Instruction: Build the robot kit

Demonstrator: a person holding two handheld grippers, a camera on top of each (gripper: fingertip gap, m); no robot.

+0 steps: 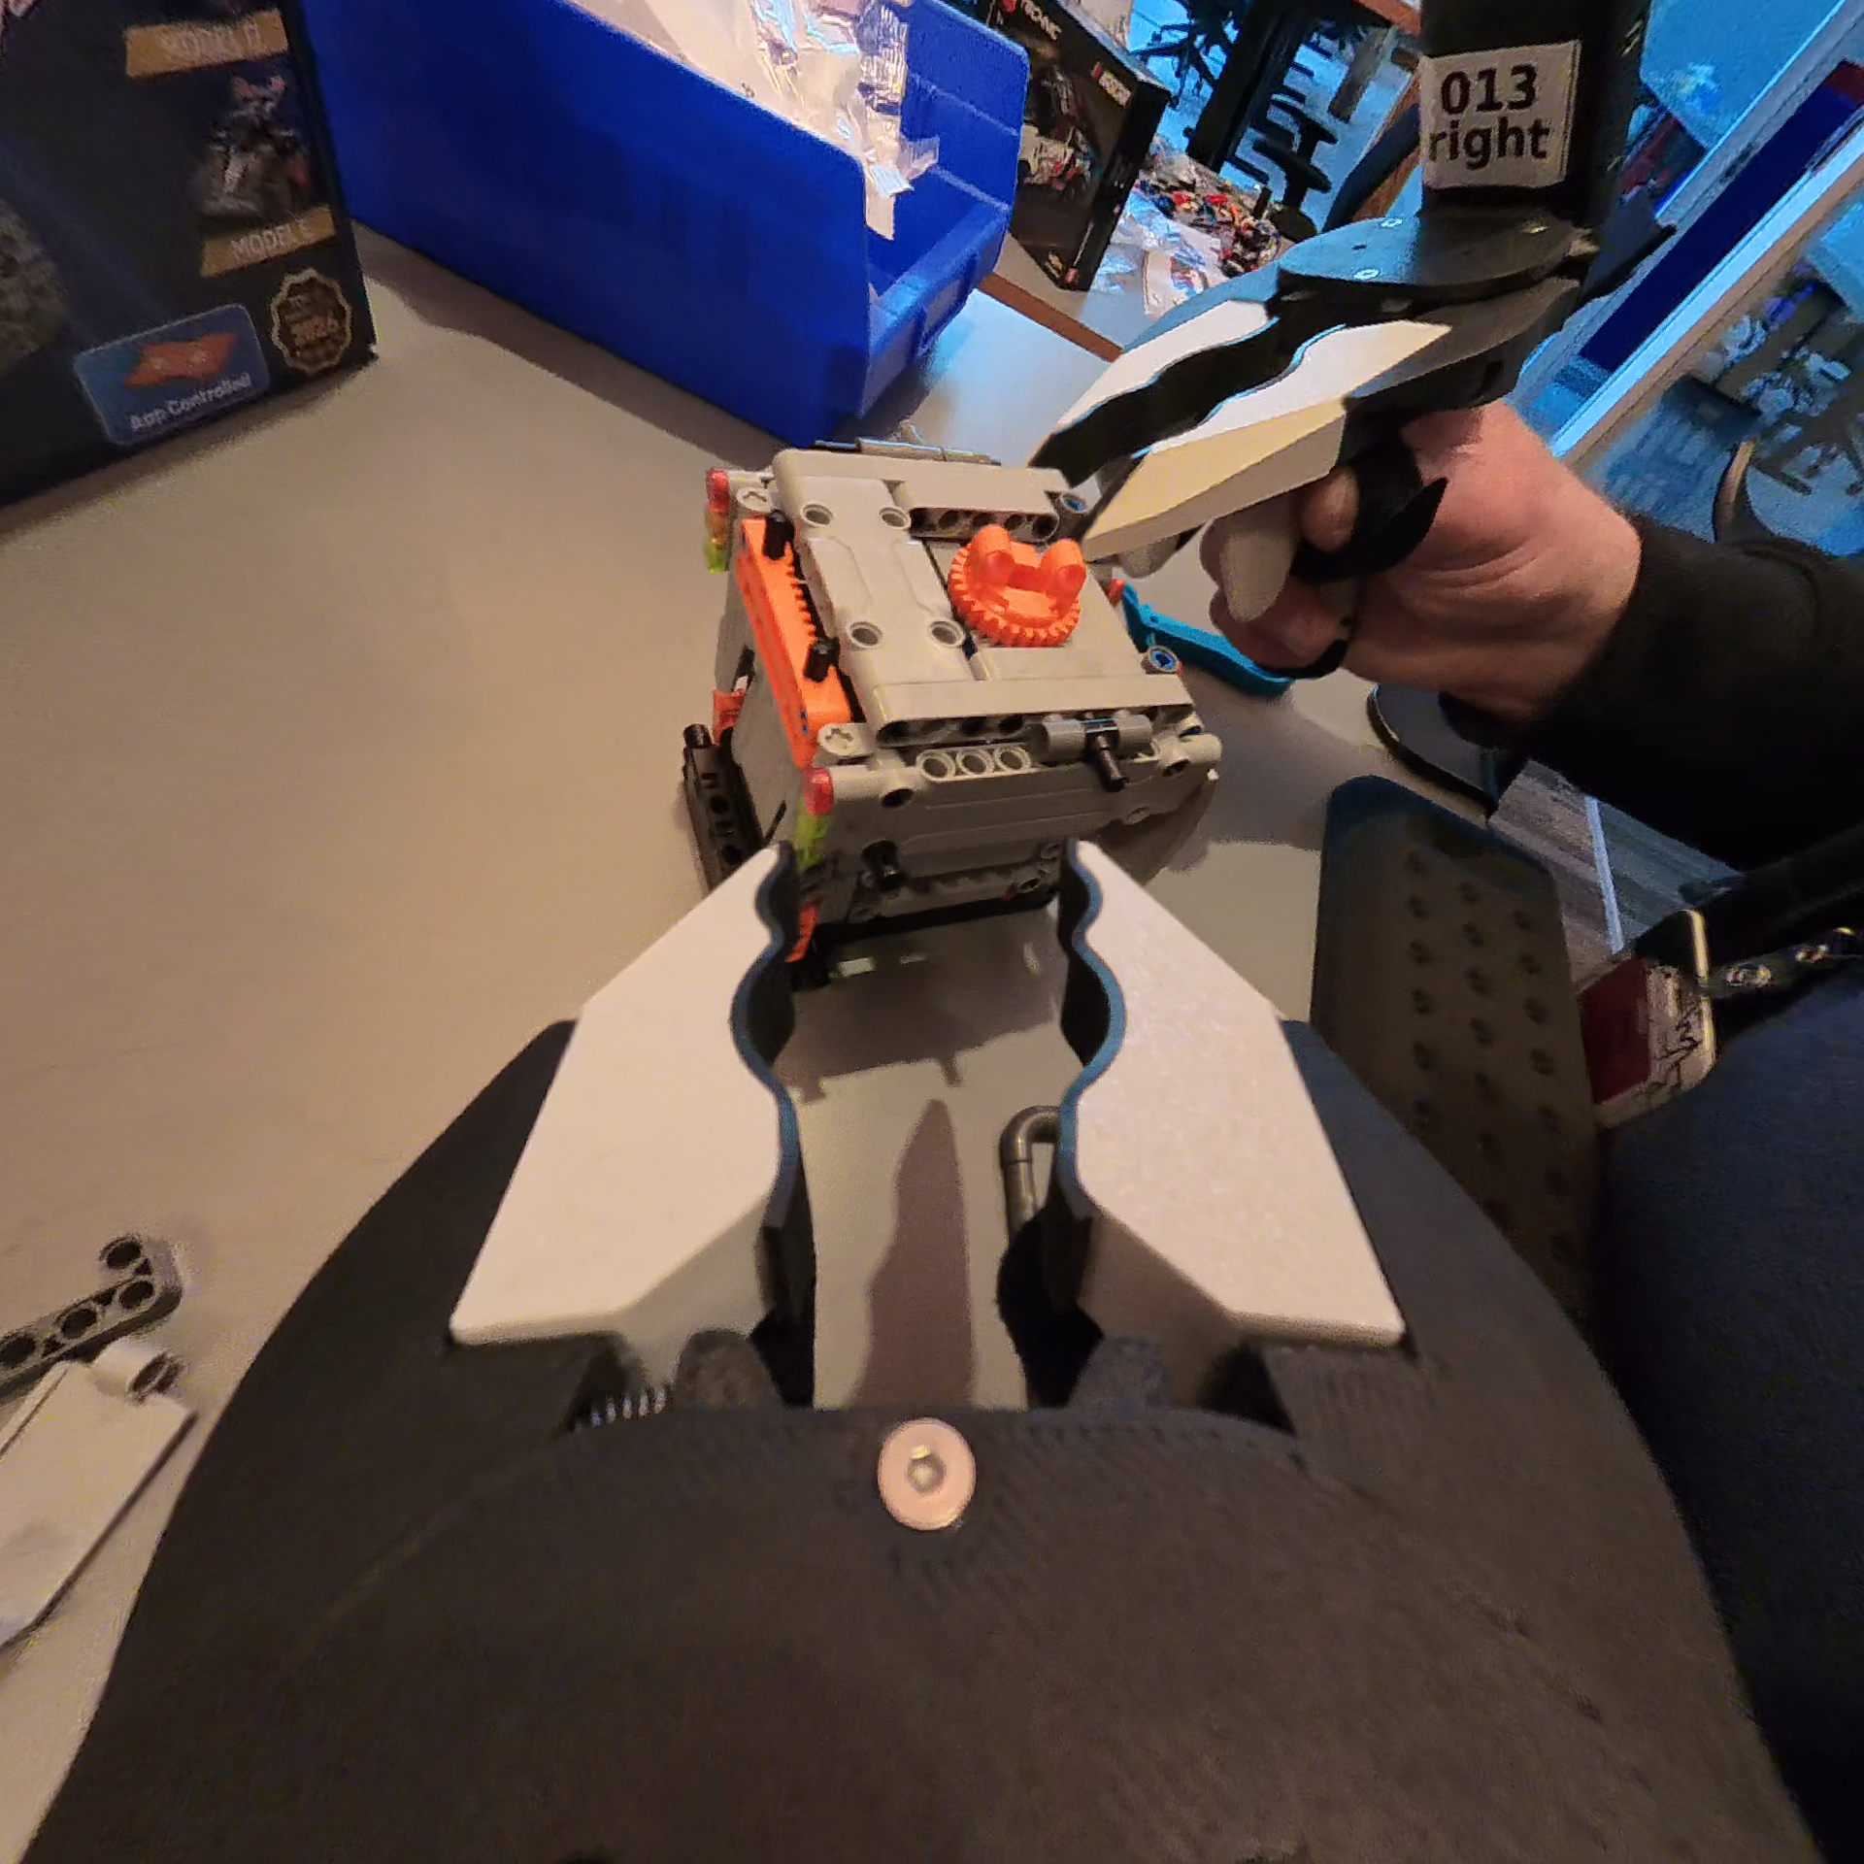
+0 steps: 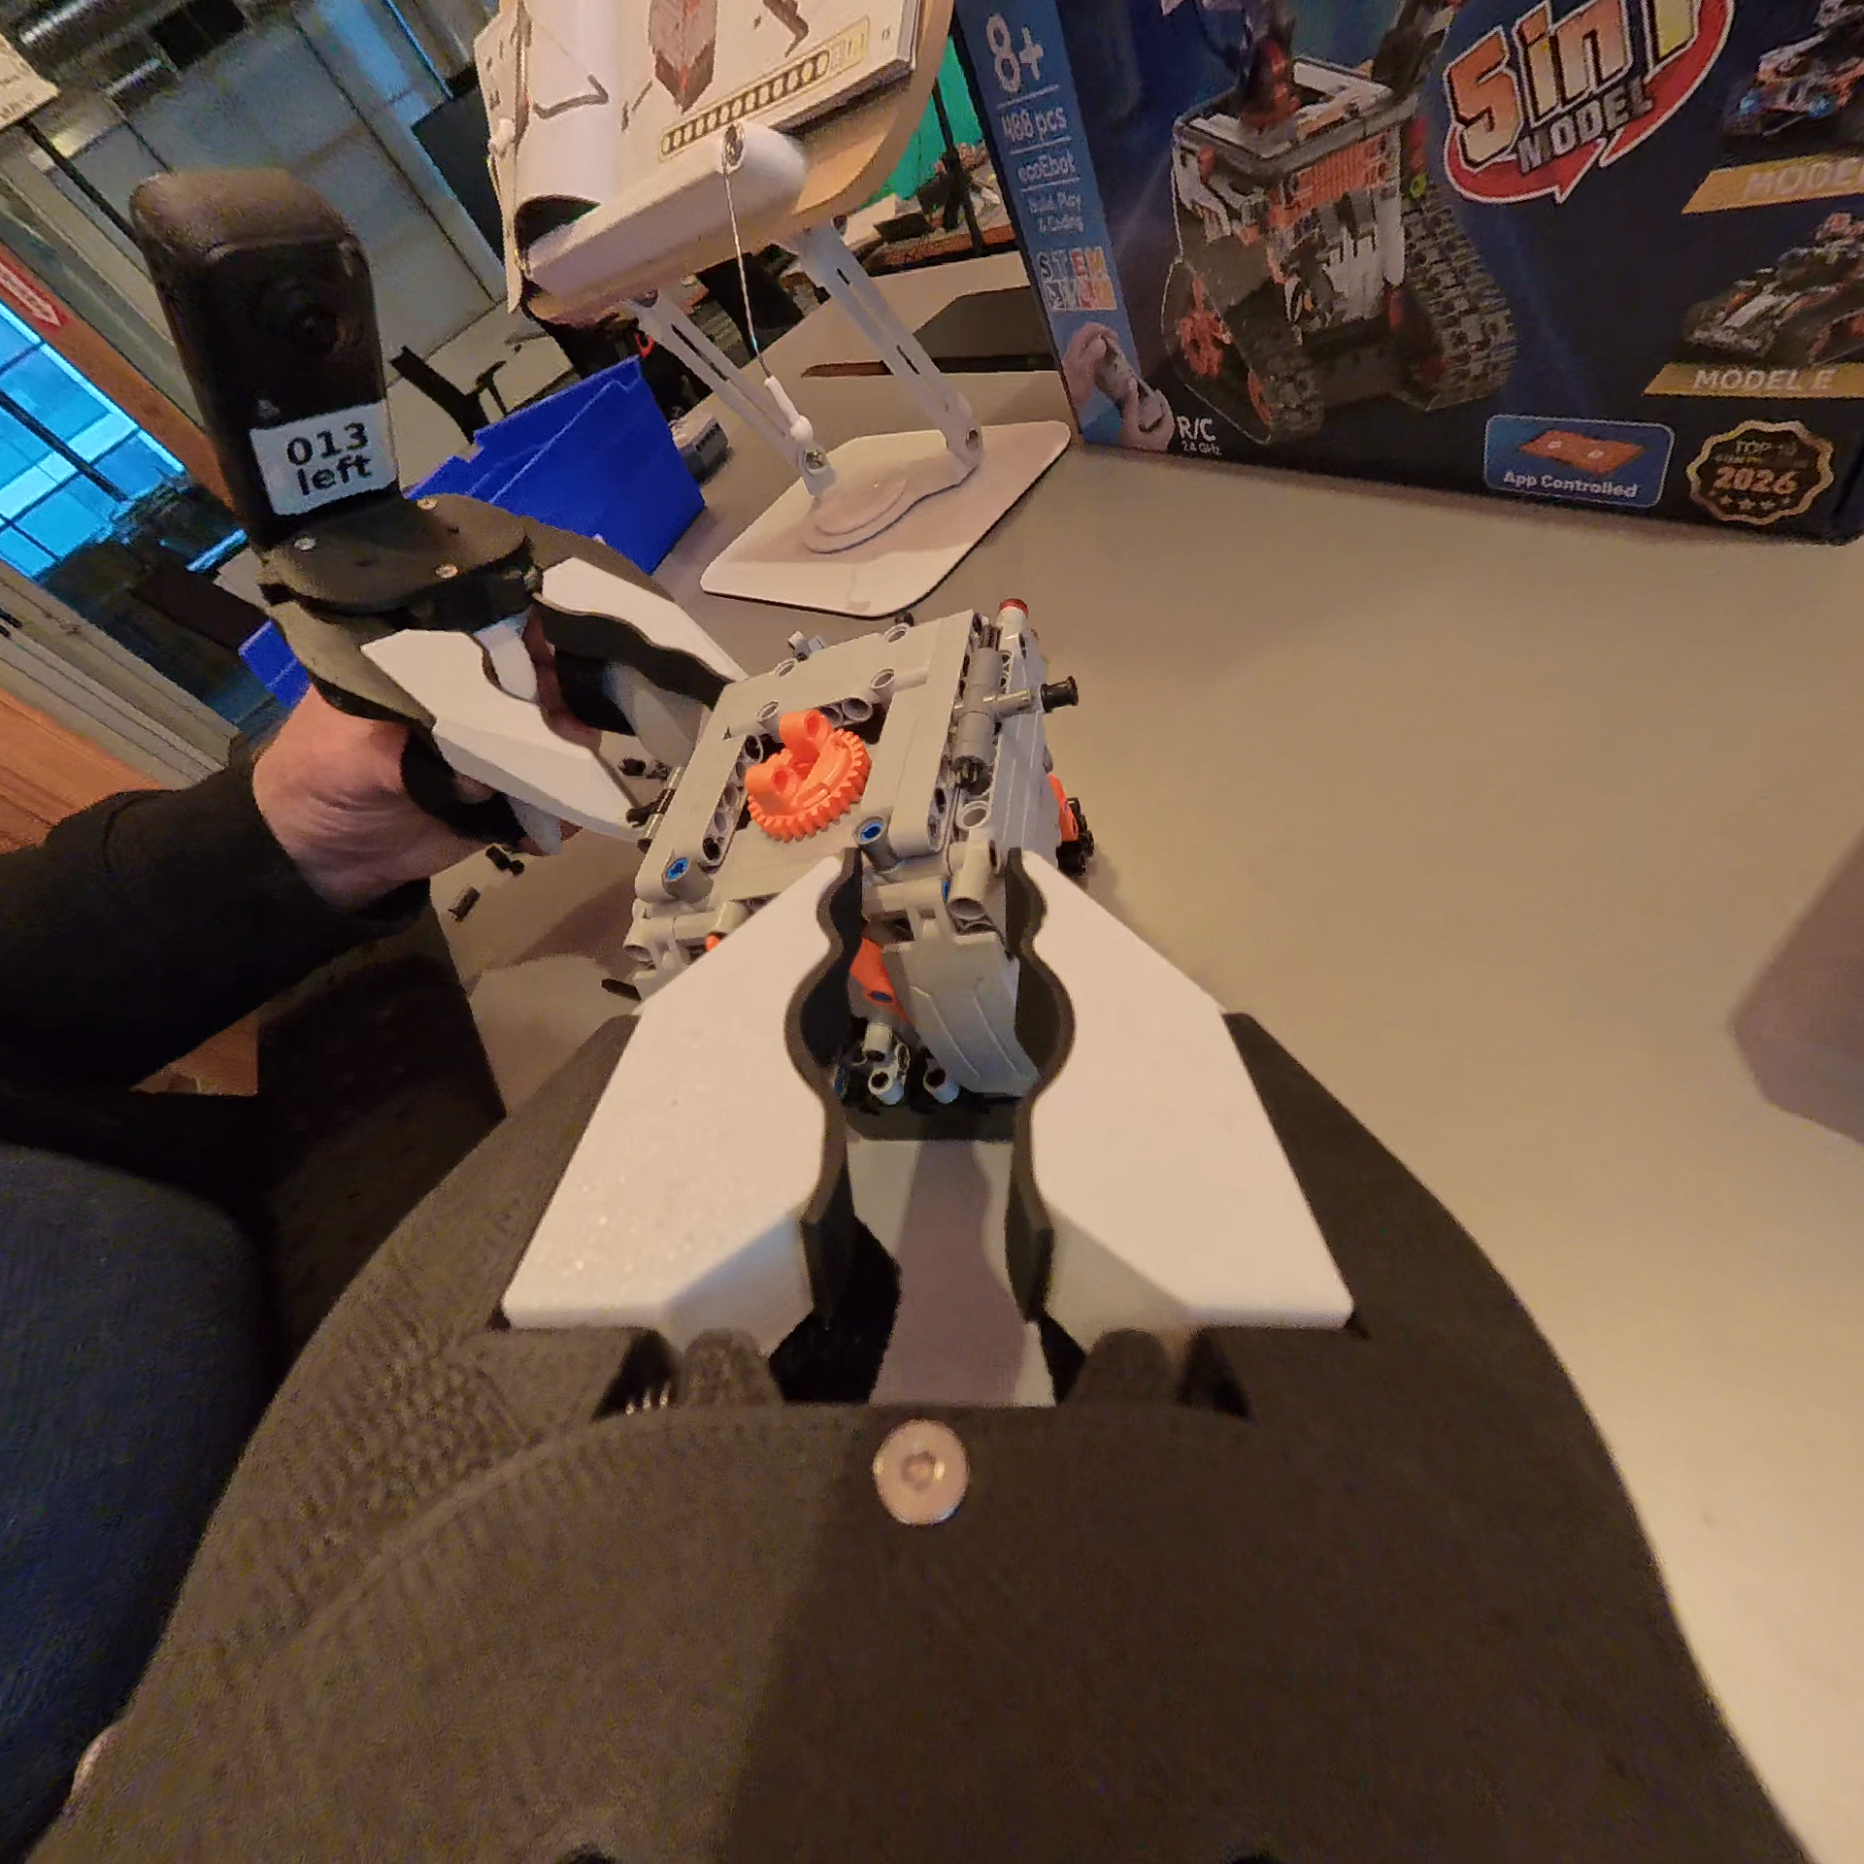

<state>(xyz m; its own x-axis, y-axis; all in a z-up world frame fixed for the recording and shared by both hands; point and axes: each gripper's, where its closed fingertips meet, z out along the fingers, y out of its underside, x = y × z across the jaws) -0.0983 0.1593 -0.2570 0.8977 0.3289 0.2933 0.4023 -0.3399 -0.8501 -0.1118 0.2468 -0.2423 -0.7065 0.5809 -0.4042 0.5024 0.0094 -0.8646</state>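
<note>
Left wrist view, from left to right: a dark perforated beam (image 1: pixel 86 1316) lies on the grey bench (image 1: pixel 353 807) by a white sheet at the lower left edge, a dark printed box (image 1: pixel 171 232) stands at the back, and a blue bin (image 1: pixel 646 202) sits beside it. In the middle stands a grey block-built model (image 1: pixel 968 686) with an orange gear (image 1: pixel 1014 585) on its top plate and an orange toothed rack on its left flank. The left hand-held gripper (image 1: pixel 923 878) has its fingers spread, their tips at the model's near lower end; whether they touch it I cannot tell. At right, the right hand-held gripper (image 1: pixel 1074 504), held in a person's hand (image 1: pixel 1442 565), reaches to the model's far right corner.

Right wrist view: the right hand-held gripper's fingers are parted on either side of the model's grey side panel (image 2: pixel 963 1009), and actual contact cannot be made out. Behind stands a white book stand (image 2: pixel 867 504).
</note>
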